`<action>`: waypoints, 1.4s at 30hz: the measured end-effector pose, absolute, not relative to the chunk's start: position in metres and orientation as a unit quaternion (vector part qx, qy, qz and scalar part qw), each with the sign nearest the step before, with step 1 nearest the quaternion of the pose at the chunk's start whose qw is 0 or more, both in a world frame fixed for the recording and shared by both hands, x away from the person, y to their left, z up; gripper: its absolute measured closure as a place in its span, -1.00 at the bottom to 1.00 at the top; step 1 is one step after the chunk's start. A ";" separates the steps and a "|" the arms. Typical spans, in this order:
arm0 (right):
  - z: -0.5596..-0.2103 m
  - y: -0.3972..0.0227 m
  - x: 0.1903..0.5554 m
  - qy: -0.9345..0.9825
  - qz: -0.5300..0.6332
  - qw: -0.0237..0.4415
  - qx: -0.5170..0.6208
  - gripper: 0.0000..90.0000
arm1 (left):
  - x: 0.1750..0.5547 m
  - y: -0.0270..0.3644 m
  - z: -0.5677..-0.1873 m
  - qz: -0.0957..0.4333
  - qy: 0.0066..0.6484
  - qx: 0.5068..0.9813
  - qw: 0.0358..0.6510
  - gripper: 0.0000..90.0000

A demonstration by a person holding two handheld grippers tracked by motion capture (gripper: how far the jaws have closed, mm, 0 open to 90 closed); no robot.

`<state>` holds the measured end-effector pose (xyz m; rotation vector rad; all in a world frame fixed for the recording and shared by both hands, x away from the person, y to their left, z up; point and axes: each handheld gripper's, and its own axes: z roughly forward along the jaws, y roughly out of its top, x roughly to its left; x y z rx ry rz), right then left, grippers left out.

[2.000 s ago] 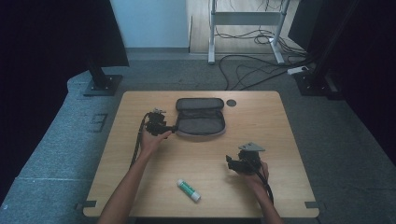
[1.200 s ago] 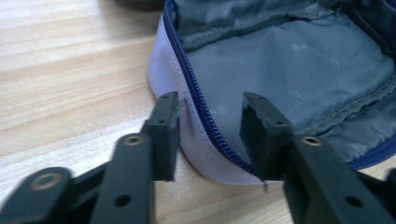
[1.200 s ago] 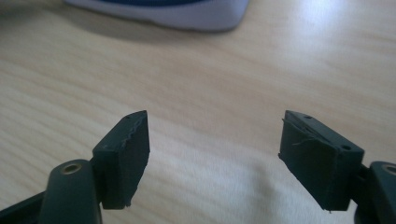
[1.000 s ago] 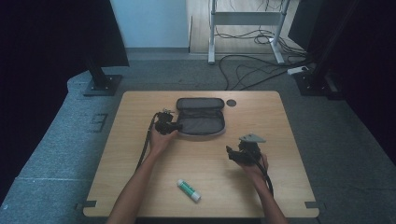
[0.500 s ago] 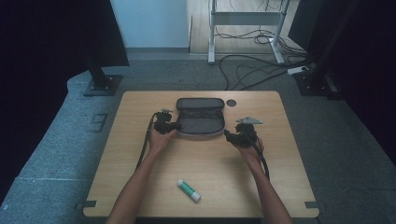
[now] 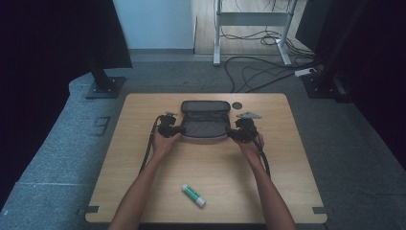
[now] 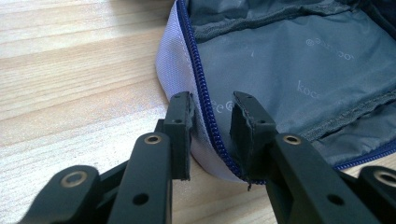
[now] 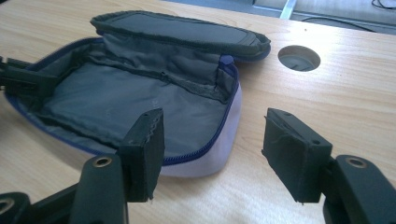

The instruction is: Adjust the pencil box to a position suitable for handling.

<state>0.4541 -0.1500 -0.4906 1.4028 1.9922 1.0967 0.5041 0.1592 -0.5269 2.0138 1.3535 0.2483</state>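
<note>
Left hand-held gripper [image 7: 211, 135] closing astride open pouch [image 6: 205, 123] rim, seemingly not yet clamped, right hand-held gripper [image 8: 212, 156] released, closing at pouch's corner

Right claw [image 8: 210, 154], jaws closing but apart, straddles the open pouch's [image 8: 140, 102] near corner.

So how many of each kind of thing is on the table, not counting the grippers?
Pouch: 1, grey, lying unzipped
Glue stick: 1, green and white
Total: 2
</note>
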 end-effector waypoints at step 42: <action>-0.539 -0.134 0.495 0.744 0.328 0.205 0.545 0.69 | 0.506 0.160 -0.532 0.098 0.526 0.777 0.332 0.58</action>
